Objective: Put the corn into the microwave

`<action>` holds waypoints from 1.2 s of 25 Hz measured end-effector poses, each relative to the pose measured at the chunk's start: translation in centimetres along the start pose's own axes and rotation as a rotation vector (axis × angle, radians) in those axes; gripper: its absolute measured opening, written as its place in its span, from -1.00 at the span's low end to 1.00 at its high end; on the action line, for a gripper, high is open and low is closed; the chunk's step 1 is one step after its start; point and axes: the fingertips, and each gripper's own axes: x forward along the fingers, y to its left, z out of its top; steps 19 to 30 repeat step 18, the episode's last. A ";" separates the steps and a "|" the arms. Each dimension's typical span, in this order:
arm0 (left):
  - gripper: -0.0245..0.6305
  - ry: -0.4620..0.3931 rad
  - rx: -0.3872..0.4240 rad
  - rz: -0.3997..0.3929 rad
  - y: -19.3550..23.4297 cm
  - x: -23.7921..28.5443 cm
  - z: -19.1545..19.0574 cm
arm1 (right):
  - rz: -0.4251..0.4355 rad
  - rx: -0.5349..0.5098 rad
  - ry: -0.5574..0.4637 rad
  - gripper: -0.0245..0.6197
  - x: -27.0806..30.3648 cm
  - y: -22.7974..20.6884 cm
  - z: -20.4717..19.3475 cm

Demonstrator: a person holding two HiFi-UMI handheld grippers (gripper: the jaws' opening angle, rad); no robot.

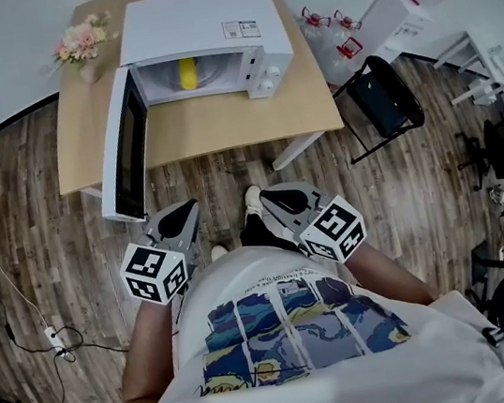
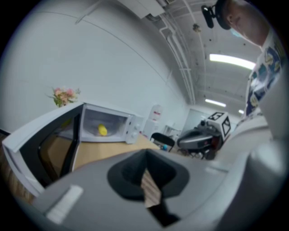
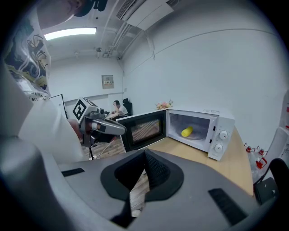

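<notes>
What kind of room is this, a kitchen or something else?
Likely an office or lab, not a kitchen: the microwave sits on a plain wooden table, with water jugs and a black chair beside it.

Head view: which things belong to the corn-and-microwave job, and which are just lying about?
Job: corn, inside the microwave; its open door; table.
Lying about: flowers; black chair; water jugs; power strip.

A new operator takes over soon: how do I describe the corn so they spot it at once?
On the wooden table stands a white microwave, door swung open. The corn lies inside it, a short cob and the only yellow thing there; the flowers beside the microwave are pink.
</notes>
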 end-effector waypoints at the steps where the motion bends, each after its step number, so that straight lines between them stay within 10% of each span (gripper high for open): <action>1: -0.90 0.001 0.000 0.000 0.0 0.0 0.0 | 0.000 0.000 0.001 -0.90 0.0 0.0 -0.1; 30: -0.90 0.019 0.004 -0.024 -0.7 0.5 -0.6 | 0.003 -0.005 0.006 -0.90 -0.1 0.1 -0.4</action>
